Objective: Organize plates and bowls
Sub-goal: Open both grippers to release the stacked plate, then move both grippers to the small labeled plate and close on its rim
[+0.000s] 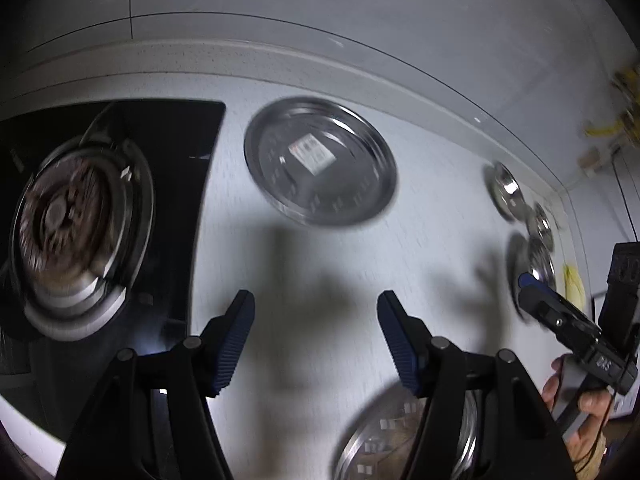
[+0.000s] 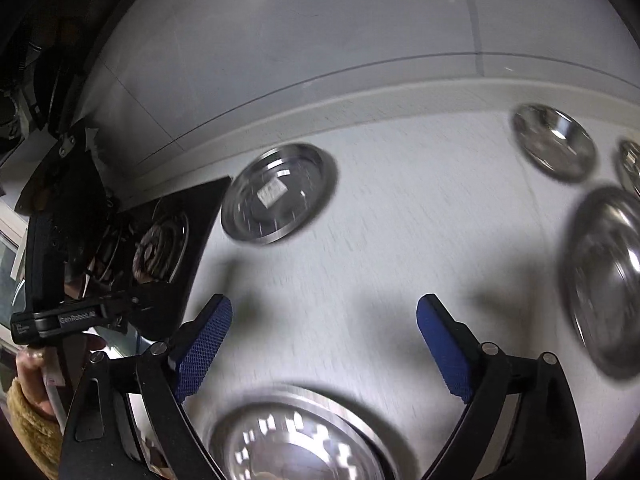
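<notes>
My left gripper [image 1: 316,300] hangs open over bare grey countertop, nothing between its blue pads. Beyond it lies a steel plate with a white sticker [image 1: 320,160]. A second steel plate [image 1: 384,440] sits under its right finger, partly hidden. My right gripper [image 2: 324,306] is also open and empty. It is above the near steel plate [image 2: 296,440], and the sticker plate [image 2: 280,194] lies further off to the left. Steel bowls sit to the right: a small one [image 2: 554,142], a large one [image 2: 608,276] and one cut by the edge [image 2: 630,168].
A black gas hob with a round burner [image 1: 80,216] fills the left of the counter. A grey wall [image 1: 360,20] backs the countertop. Yellow items [image 1: 612,120] hang at far right. A hand in a fuzzy yellow sleeve [image 2: 28,420] holds the left gripper.
</notes>
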`<state>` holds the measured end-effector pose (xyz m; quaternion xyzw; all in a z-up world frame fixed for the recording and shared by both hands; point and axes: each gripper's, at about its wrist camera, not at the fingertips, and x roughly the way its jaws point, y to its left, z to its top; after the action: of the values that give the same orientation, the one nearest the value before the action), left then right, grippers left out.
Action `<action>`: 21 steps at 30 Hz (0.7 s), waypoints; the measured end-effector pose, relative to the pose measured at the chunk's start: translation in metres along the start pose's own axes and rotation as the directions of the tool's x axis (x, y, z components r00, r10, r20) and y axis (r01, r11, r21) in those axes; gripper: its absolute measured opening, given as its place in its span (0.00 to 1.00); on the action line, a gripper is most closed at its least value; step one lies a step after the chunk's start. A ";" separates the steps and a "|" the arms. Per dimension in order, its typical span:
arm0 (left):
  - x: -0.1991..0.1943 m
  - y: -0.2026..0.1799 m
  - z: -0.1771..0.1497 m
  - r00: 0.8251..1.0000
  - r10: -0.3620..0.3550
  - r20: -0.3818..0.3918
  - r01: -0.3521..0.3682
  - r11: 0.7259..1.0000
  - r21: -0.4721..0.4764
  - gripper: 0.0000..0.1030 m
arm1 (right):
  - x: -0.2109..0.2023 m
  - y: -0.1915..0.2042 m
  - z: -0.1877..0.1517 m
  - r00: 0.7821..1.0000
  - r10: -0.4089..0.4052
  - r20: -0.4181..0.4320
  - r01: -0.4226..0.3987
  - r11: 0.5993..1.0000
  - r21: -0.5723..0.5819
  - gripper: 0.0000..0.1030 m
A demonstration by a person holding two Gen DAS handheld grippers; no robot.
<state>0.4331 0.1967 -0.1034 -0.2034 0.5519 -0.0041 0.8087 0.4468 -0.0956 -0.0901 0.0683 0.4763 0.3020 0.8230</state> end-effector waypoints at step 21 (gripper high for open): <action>0.084 0.069 0.097 0.991 -0.133 -0.002 0.130 0.968 -0.213 0.60 | 0.145 -0.023 0.091 0.961 0.253 -0.109 -0.223 0.948 0.228 0.89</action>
<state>0.5381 0.2724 -0.1714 -0.3246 0.5409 -0.0003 0.7760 0.5845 -0.0172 -0.1581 0.1923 0.5497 0.3503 0.7336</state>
